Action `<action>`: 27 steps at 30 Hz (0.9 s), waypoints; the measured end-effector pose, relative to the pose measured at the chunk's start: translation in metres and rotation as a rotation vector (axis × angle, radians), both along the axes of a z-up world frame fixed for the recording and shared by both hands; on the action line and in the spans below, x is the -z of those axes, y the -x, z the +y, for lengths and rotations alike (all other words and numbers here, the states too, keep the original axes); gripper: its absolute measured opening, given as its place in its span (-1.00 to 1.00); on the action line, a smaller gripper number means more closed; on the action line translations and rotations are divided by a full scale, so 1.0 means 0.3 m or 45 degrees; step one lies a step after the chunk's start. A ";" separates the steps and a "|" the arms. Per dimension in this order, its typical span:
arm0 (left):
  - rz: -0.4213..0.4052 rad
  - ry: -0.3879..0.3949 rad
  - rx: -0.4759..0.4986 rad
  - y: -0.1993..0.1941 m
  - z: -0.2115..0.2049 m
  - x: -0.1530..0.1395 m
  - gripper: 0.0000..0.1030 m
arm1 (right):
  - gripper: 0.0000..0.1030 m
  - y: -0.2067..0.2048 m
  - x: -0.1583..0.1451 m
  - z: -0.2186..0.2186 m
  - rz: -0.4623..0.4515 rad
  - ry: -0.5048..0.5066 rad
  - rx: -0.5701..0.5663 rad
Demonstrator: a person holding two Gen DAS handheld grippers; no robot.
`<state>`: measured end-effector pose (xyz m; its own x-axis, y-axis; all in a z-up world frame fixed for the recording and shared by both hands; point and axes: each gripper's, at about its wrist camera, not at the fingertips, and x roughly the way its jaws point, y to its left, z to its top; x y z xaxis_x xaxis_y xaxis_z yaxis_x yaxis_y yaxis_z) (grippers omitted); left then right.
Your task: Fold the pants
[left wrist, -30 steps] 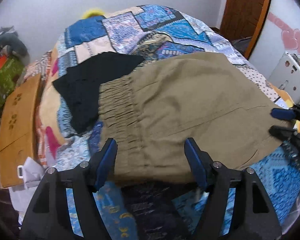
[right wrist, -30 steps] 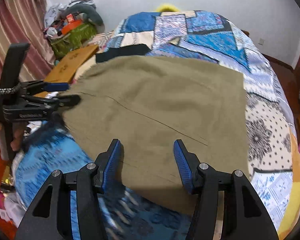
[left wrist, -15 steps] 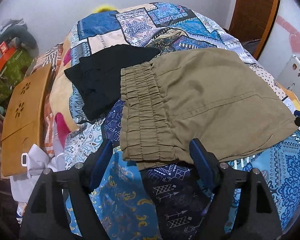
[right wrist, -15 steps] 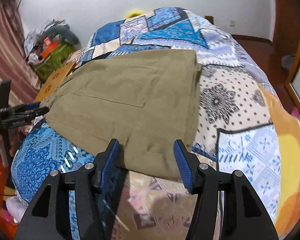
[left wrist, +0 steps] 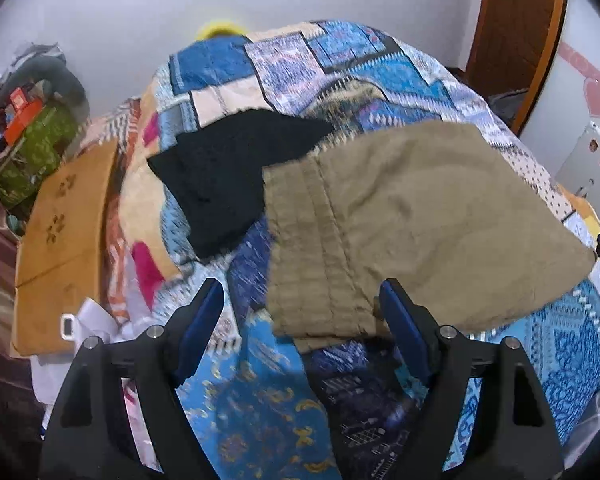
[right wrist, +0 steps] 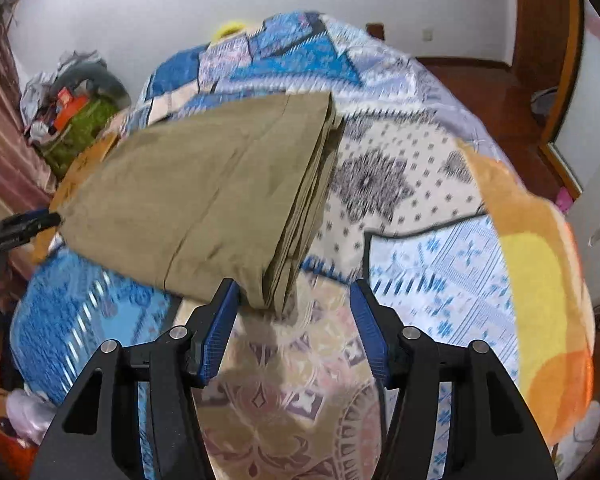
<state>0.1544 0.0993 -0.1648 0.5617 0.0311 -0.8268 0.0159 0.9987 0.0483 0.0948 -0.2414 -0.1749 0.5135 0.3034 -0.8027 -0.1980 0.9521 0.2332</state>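
Olive-khaki pants (left wrist: 400,224) lie folded flat on the patchwork bedspread (left wrist: 260,392). Their elastic waistband (left wrist: 304,248) faces my left gripper (left wrist: 302,326), which is open and empty just short of the waistband's near corner. In the right wrist view the pants (right wrist: 204,200) show stacked folded edges on their right side. My right gripper (right wrist: 294,326) is open and empty, just in front of the near folded corner. The tip of the other gripper shows at the far left (right wrist: 24,224).
A black garment (left wrist: 228,172) lies on the bed left of the pants. A wooden board (left wrist: 60,232) leans at the bed's left side. A pile of clutter (left wrist: 24,120) sits by the wall. A wooden door (left wrist: 516,36) is at the far right.
Both grippers have pulled back from the pants, which now lie released on the bed. The left view has shifted left and the right view has shifted right past the folded edge.
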 end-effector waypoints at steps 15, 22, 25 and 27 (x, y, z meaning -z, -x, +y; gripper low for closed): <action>0.031 0.072 -0.163 -0.342 0.128 0.021 0.60 | 0.12 -0.360 -0.052 0.057 -0.153 0.004 -0.051; 0.093 0.113 -0.167 -0.438 0.130 0.096 0.60 | 0.25 -0.579 0.020 0.080 -0.071 0.008 -0.088; 0.132 0.111 -0.136 -0.469 0.115 0.139 0.60 | 0.25 -0.667 0.061 0.099 -0.054 0.033 -0.089; 0.154 0.152 -0.130 -0.486 0.118 0.165 0.60 | 0.25 -0.712 0.084 0.107 -0.041 0.039 -0.088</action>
<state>0.3003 0.1347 -0.2143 0.4571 -0.0195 -0.8892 -0.0872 0.9940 -0.0667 0.3084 -0.2092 -0.2000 0.5179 0.3144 -0.7956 -0.2706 0.9425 0.1963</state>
